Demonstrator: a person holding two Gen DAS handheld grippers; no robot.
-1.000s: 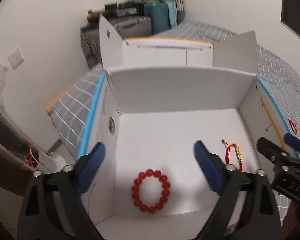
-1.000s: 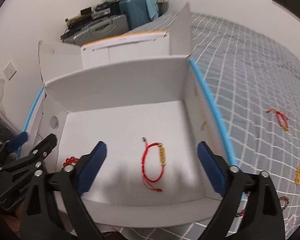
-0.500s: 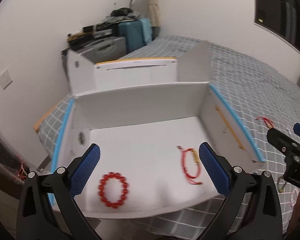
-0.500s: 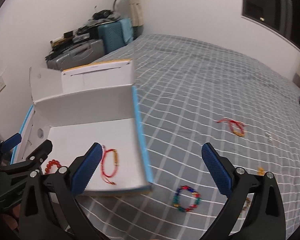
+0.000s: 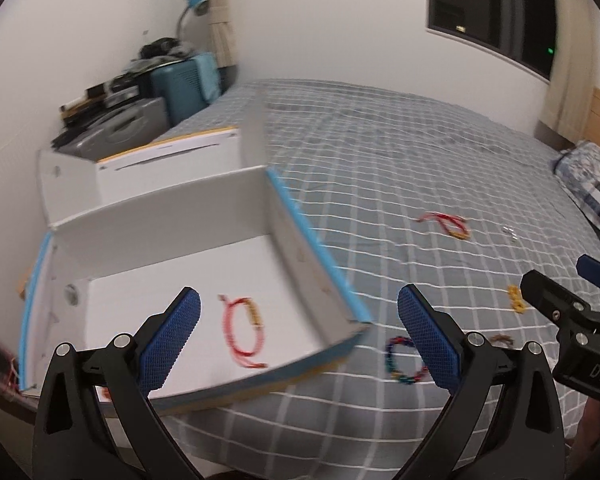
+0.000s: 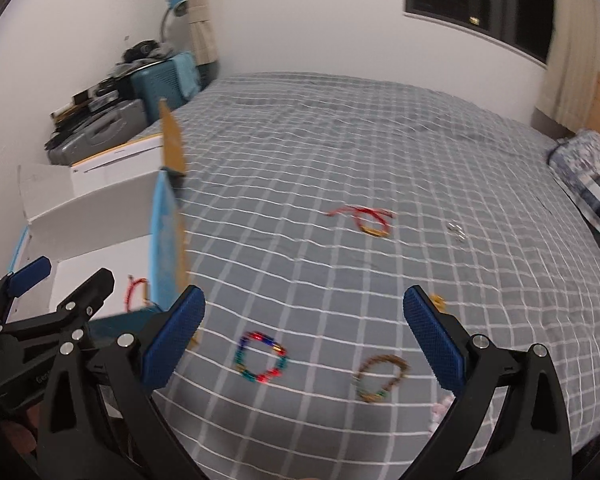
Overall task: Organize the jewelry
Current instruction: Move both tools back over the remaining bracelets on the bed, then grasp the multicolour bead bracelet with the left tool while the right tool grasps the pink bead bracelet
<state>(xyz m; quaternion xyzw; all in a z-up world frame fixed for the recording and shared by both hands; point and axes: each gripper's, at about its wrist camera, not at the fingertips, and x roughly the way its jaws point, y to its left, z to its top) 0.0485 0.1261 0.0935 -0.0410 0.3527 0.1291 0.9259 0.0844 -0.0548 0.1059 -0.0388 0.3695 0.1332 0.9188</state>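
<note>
Nearest the right tongs (image 6: 302, 340), at their 11 o'clock on the bed (image 6: 340, 152), lies a multicoloured bead bracelet (image 6: 261, 358), with a brown bracelet (image 6: 381, 376) at 1 o'clock. Both right and left tongs (image 5: 298, 342) hang spread apart, empty. Farther, at 10 o'clock, the white box (image 5: 172, 216) holds a red cord bracelet (image 5: 244, 332).

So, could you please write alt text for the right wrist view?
The open right gripper hovers over a grey checked bed above a multicoloured bracelet and a brown one. The white box sits left.
</note>
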